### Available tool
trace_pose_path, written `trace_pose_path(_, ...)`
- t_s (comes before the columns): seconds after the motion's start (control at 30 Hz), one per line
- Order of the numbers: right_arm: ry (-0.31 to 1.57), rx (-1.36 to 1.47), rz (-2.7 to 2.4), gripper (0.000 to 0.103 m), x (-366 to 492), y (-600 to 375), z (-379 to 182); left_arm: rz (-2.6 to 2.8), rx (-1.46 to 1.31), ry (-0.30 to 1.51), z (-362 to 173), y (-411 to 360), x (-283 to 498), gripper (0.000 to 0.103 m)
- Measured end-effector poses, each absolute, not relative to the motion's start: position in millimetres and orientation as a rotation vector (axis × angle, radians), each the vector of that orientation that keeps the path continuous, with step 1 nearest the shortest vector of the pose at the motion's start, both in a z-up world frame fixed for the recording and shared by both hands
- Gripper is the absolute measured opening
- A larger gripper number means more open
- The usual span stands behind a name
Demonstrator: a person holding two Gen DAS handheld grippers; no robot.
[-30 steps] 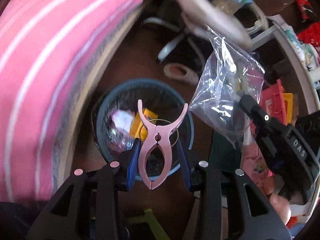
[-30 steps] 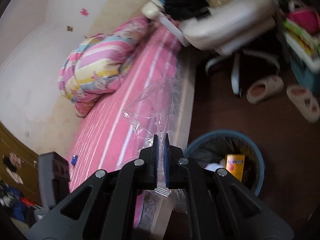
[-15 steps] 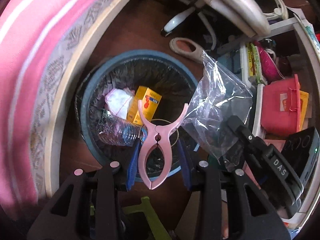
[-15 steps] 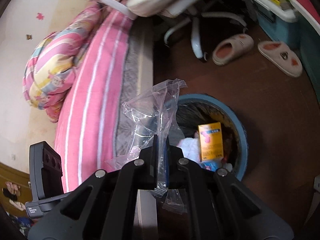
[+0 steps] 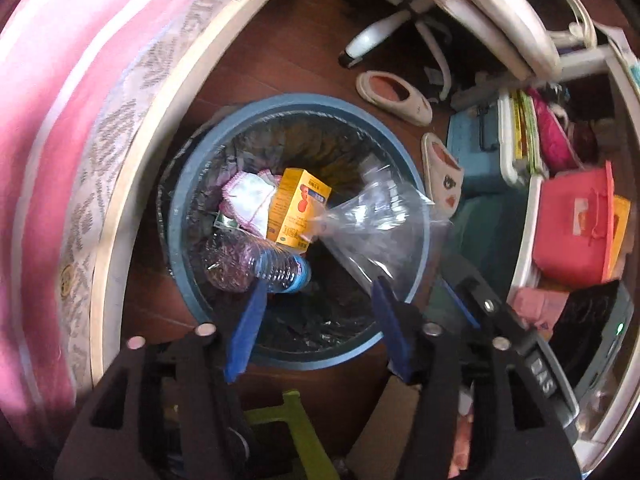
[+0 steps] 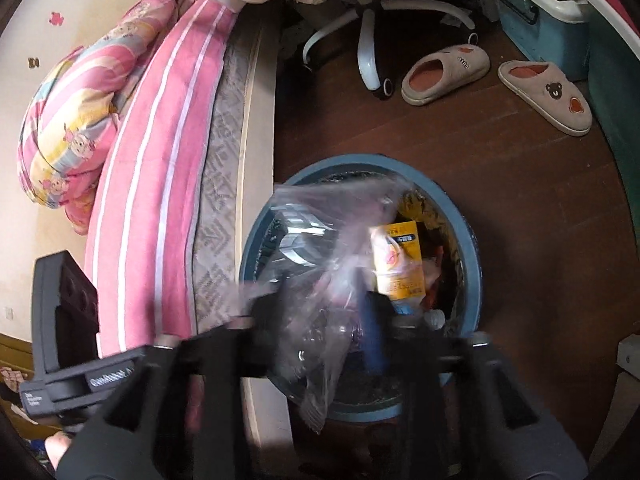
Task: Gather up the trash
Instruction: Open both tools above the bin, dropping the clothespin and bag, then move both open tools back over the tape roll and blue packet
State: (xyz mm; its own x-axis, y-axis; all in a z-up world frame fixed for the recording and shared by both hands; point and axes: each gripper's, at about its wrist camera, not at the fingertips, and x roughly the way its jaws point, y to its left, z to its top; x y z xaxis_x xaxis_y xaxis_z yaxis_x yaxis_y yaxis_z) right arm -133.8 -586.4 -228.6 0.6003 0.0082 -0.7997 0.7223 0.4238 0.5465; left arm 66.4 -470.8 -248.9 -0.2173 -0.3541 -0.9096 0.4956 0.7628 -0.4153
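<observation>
A round blue bin (image 5: 304,100) with a black liner stands on the dark wood floor beside the bed. Inside lie a yellow box (image 5: 298,208), a crumpled white tissue (image 5: 248,196) and a clear plastic bottle (image 5: 256,264). My left gripper (image 5: 316,320) hangs over the bin's near rim, its jaws opening with nothing between the blue pads. A clear plastic bag (image 5: 372,224) hangs loose over the bin. In the right wrist view the bag (image 6: 320,280) is blurred between the opening jaws of my right gripper (image 6: 320,316), above the bin (image 6: 474,248) and the yellow box (image 6: 400,260). The pads do not press on it.
The bed with its pink striped sheet (image 6: 160,140) runs along the bin's left. Two beige slippers (image 6: 444,72) (image 6: 548,96) and a white chair base (image 6: 368,28) lie beyond the bin. A blue storage box (image 6: 540,20) and a red case (image 5: 572,228) crowd the right.
Both grippers have sunk toward the bin and opened. The pink clip has left the left jaws and is out of sight. The right gripper has let go of the plastic bag.
</observation>
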Motion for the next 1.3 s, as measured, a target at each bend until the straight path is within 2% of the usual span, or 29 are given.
trace_pose_path(0.03, 0.824, 1.039, -0.519, 0.061, -135.3, -585.1, -225.7, -0.770, 0.098, 1.608, -247.1, -467.6, 68.8, 0.064)
trace_pose_path(0.1, 0.821, 1.030, -0.517, 0.078, -134.3, -579.4, -224.8, -0.756, 0.064, 1.602, -242.4, -461.6, 72.4, 0.068)
trace_pose_path(0.2, 0.811, 1.028, -0.495, 0.087, -134.2, -574.1, -219.8, -0.755, 0.040, 1.576, -231.3, -454.9, 73.4, 0.076)
trace_pose_path(0.4, 0.735, 0.903, -0.496, 0.091, -130.6, -556.4, -191.6, -0.755, -0.005, 1.507, -204.2, -436.5, 69.1, 0.082)
trace_pose_path(0.6, 0.564, 0.477, -0.489, 0.097, -126.1, -500.6, -126.6, -0.774, -0.121, 1.409, -162.9, -400.9, 63.8, 0.083)
trace_pose_path(0.77, 0.514, 0.417, -0.416, 0.098, -125.1, -481.3, -99.0, -0.779, -0.217, 1.251, -119.1, -365.8, 58.3, 0.088)
trace_pose_path(1.3, 0.368, 0.222, -0.247, 0.098, -121.1, -385.3, -0.2, -0.734, -0.361, 0.978, -15.8, -259.9, 27.0, 0.092)
